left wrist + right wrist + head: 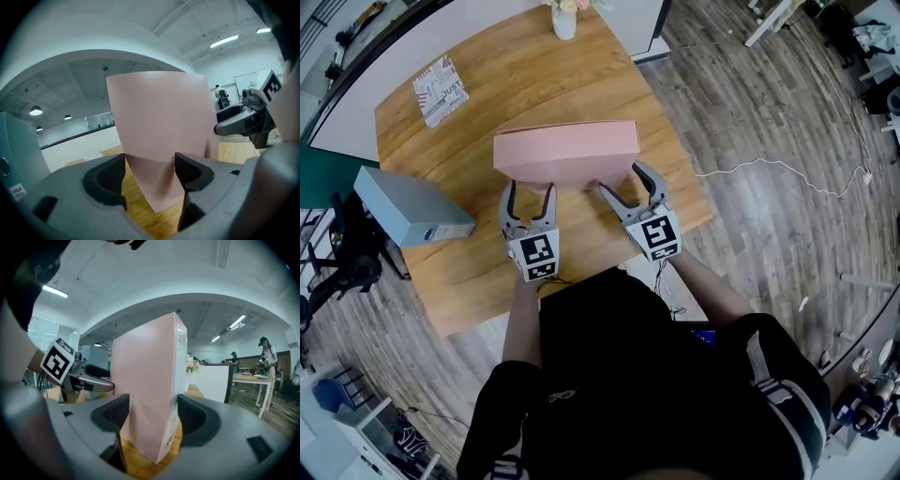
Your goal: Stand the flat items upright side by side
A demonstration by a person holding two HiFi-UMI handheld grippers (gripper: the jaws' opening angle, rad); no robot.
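flat pale-pink cardboard box [567, 150] up on edge mid wooden table [487, 84], long axis left-right, plain faces, left gripper [531, 189] and right gripper [621, 178] pinching its near corners

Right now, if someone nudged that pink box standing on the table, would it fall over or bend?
The pink box stands on a narrow edge, tall and thin, so a push on its broad face would probably tip it. Its faces look flat with crisp corners, even between the right gripper's jaws, so it is likely stiff. Its smooth sides may slip.
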